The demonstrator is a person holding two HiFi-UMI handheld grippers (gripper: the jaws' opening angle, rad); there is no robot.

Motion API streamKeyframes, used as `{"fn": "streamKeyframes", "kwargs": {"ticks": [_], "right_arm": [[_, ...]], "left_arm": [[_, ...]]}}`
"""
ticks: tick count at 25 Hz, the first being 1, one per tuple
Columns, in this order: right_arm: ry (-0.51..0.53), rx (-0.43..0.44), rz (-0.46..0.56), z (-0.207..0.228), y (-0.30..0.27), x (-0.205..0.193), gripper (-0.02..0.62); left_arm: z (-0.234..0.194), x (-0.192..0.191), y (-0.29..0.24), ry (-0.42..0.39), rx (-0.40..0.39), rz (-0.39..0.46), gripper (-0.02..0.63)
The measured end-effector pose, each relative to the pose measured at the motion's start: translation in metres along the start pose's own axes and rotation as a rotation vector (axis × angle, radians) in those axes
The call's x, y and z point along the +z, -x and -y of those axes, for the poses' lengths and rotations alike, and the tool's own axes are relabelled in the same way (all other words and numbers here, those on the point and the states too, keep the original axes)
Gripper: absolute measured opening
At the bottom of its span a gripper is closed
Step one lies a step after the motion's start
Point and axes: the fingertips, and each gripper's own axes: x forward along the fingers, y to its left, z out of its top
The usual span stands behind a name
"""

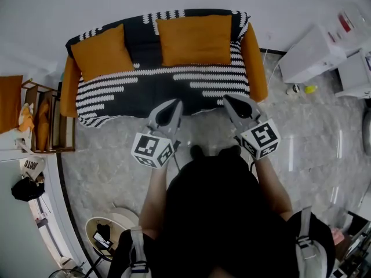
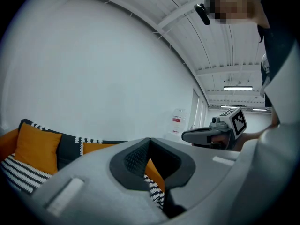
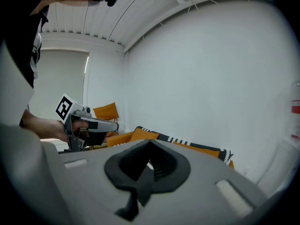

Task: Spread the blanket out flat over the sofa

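Head view: blanket (image 1: pixel 168 80) is already draped over the sofa (image 1: pixel 255 57). It covers backrest and seat, dark with white stripes, and two orange cushions (image 1: pixel 194 39) sit on top of it against the back. Its long axis runs left-right along the sofa's width, and the front hem lies along the seat's front edge.

Left hand-held gripper (image 1: pixel 174 108) and right hand-held gripper (image 1: pixel 230 102) both point away from the person at that front hem. They are side by side near the middle of the seat, tips just over or at the edge of the fabric. The blanket is straight ahead of both and neither is clearly nearer. The left one is the closer to the hem's left corner, which sags lower by the sofa arm.

Left gripper view: jaws are together at the tip, with stripes and orange showing only through the window behind the pads. I see no fabric pinched there. Right gripper view: same, jaws closed, nothing visibly clamped.

Judgement: the spread looks mostly done. What's left, if anything, is evening out the front hem, and that sagging left corner falls to the left side. Whether the tips actually touch the cloth I can't tell.
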Motion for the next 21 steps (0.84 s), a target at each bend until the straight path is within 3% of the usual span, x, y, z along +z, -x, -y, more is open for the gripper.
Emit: {"fn": "streamKeyframes", "kwargs": {"ticks": [21], "right_arm": [[0.025,0.003,-0.005,-0.001,0.005,0.002,0.001]], "left_arm": [[0.005,-0.003,-0.01,0.002,-0.028,-0.007,0.011]]}}
